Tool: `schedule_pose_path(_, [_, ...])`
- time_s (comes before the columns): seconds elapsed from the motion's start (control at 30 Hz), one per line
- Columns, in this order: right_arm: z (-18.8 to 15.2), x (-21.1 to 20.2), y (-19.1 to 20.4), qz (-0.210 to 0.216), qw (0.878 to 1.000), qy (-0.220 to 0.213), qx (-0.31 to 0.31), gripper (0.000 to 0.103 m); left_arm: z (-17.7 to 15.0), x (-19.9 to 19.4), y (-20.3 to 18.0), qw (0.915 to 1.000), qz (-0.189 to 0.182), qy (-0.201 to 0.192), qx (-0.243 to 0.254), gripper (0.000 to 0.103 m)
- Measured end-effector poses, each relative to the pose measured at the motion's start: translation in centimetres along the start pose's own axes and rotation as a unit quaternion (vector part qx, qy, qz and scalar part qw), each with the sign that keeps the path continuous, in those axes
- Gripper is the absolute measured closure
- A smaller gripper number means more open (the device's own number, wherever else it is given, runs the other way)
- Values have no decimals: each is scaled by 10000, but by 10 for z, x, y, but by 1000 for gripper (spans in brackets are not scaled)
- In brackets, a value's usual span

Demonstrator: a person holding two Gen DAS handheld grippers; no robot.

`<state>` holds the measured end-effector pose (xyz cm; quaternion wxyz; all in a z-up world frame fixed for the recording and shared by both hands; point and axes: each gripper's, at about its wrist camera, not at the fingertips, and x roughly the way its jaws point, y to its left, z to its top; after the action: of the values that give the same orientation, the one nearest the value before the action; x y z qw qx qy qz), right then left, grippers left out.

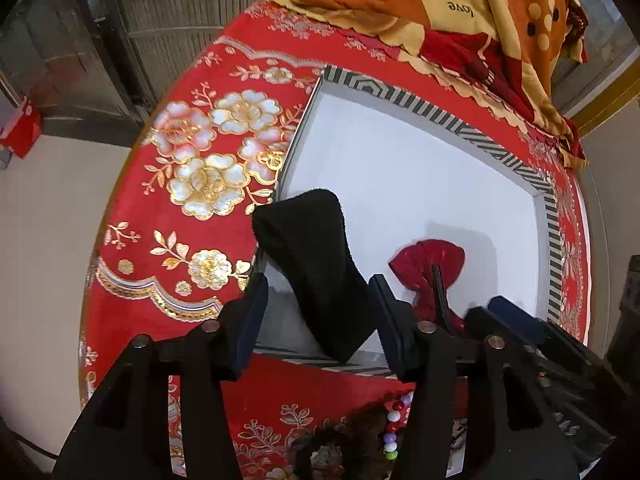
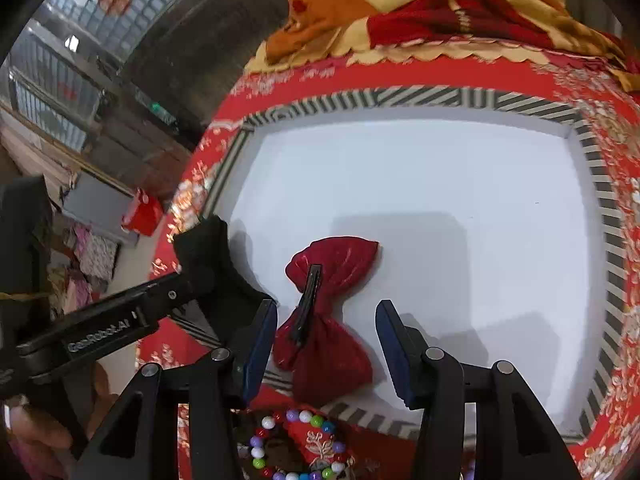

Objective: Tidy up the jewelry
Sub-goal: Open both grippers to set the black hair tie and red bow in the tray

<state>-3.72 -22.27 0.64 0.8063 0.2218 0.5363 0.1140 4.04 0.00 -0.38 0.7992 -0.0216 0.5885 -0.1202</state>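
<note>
A white box (image 1: 400, 168) with a black-and-white striped rim sits on the red floral tablecloth; it also shows in the right wrist view (image 2: 420, 168). A black fabric piece (image 1: 316, 272) lies over the box's near left rim between the open fingers of my left gripper (image 1: 320, 316); contact is unclear. It shows at the left in the right wrist view (image 2: 208, 256). A red bow hair clip (image 2: 324, 320) lies on the box's near edge between the open fingers of my right gripper (image 2: 326, 344); it shows in the left wrist view too (image 1: 428, 272). A colourful bead bracelet (image 2: 296, 444) lies below.
A folded orange and red blanket (image 1: 460, 12) lies at the table's far edge. Red tablecloth with gold flowers (image 1: 200, 160) surrounds the box. A dark furry item (image 1: 344, 436) lies near the bracelet (image 1: 394, 424). The floor and a red bag (image 1: 20, 128) are at the left.
</note>
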Motion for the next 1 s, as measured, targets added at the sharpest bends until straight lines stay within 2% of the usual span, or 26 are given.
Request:
schedule_pose_path(0.3, [-19, -46, 7, -151, 9992, -287, -214, 54, -22, -26, -15, 9996, 80, -240, 123, 50])
schedule_pose_path(0.63, [-53, -79, 13, -214, 9982, -362, -416, 54, -59, -53, -30, 9989, 109, -434, 164, 50])
schedule_pose_path(1.0, [-90, -111, 0, -307, 9974, -480, -442, 53, -99, -79, -45, 9979, 150, -594, 190, 50])
